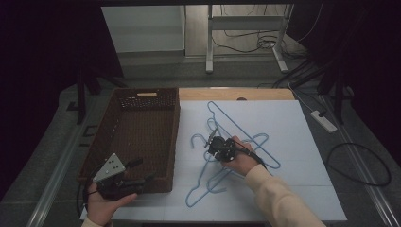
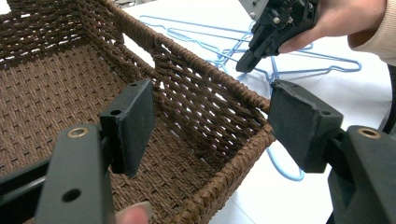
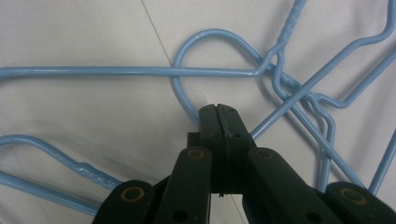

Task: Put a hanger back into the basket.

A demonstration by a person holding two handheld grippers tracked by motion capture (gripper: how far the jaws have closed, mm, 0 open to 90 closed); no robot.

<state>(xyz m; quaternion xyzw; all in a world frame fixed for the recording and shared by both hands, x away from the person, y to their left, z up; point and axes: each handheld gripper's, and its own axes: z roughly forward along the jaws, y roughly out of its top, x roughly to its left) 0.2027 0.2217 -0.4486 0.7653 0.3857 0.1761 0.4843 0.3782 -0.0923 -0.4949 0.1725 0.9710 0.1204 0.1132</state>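
Several light-blue wire hangers lie tangled on the pale mat. My right gripper is down on the pile with its jaws pressed together. In the right gripper view the end of one hanger's hook runs in under the shut jaws of the right gripper. My left gripper hovers open at the near right corner of the brown wicker basket. The left gripper view has the left gripper with nothing between its pads, straddling the basket's rim. Beyond it are the right gripper and the hangers.
The basket has nothing in it and stands left of the mat. A strip of wooden tabletop shows behind the mat. On the floor to the right are a power strip and cables. A white table frame stands farther back.
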